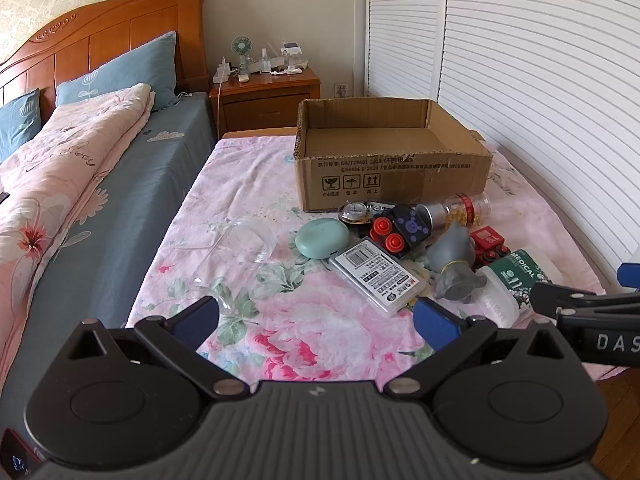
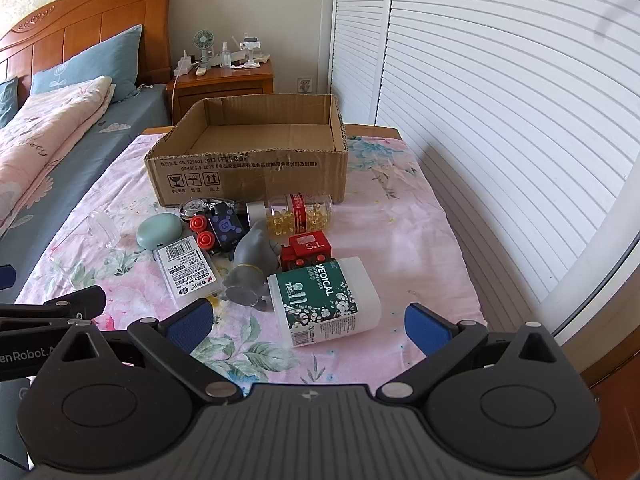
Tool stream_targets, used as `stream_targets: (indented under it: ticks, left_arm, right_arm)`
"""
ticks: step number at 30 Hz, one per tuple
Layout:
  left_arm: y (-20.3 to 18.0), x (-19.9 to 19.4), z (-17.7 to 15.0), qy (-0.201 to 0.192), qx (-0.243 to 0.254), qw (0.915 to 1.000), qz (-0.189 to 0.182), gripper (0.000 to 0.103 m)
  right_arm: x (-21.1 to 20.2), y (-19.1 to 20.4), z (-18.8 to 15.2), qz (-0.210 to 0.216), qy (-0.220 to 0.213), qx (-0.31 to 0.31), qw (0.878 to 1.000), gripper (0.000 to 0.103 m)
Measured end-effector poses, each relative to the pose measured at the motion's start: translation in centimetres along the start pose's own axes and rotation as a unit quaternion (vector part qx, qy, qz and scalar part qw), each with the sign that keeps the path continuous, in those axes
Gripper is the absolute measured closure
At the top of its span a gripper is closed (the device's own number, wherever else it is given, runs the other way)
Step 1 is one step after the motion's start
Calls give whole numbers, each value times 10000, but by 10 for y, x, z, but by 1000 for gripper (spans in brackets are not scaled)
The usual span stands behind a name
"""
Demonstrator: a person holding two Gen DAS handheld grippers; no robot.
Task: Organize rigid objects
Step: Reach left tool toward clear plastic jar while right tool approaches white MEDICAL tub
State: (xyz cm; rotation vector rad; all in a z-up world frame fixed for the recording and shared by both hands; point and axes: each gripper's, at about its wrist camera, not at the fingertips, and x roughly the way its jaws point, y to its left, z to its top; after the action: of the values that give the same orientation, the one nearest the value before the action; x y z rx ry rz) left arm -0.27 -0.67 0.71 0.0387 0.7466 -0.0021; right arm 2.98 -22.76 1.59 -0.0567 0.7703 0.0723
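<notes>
Hovering empty, both grippers, left (image 1: pixel 316 318) and right (image 2: pixel 308 322), gaped wide; the near swab tub (image 2: pixel 326 300) looked light, stiff, slippery, best pinched across its flat sides.

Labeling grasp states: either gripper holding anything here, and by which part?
Nothing is held. The left gripper and the right gripper both hang open above the floral cloth, pads bare, short of the pile of objects.

Brown cardboard box (image 2: pixel 248 180), pink floral cloth (image 2: pixel 400 248) (peonies), mint case (image 2: pixel 158 230)
</notes>
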Motion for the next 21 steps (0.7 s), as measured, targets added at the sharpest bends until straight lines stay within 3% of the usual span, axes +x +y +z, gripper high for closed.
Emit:
stream_targets:
  ticks: [21]
  left_arm:
    - [-1, 1, -1, -21, 16, 10000, -51, 1]
  right_arm:
    - [-1, 1, 0, -10, -34, -36, 10000, 0]
